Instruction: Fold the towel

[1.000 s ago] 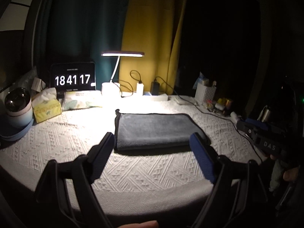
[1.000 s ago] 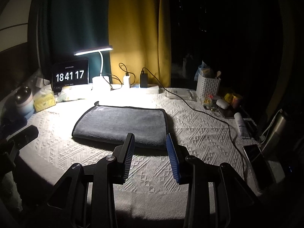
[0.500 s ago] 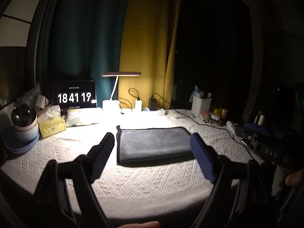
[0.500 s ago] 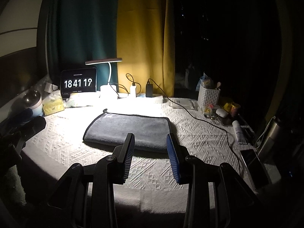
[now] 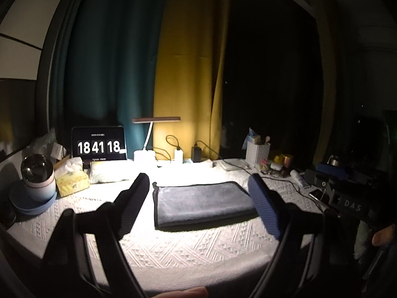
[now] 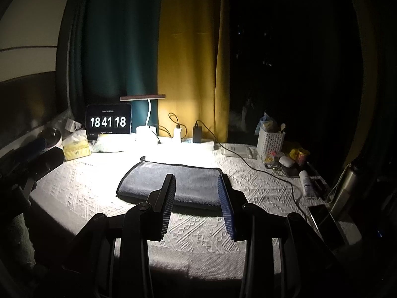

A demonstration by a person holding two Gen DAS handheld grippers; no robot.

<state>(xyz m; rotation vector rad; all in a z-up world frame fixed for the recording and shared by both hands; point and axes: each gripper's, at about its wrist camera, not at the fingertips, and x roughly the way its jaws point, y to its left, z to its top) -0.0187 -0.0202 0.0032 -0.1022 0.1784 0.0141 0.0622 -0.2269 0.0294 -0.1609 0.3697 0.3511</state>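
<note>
Grey towel [image 5: 202,202] lay flat on the white textured tablecloth [image 5: 188,245], already doubled by the look of its thick near edge, under the desk lamp [image 5: 156,119] and in front of the clock display [image 5: 98,146]. Left gripper [image 5: 198,195] hovered short of it, fingers spread wide, holding nothing. Right gripper [image 6: 197,191] also hung back, fingers parted more narrowly, empty. Towel judged soft, light, limp; plush pile should grip well but layers may slide apart. Best hold: pinch both layers at the two near corners, one gripper each.
</note>
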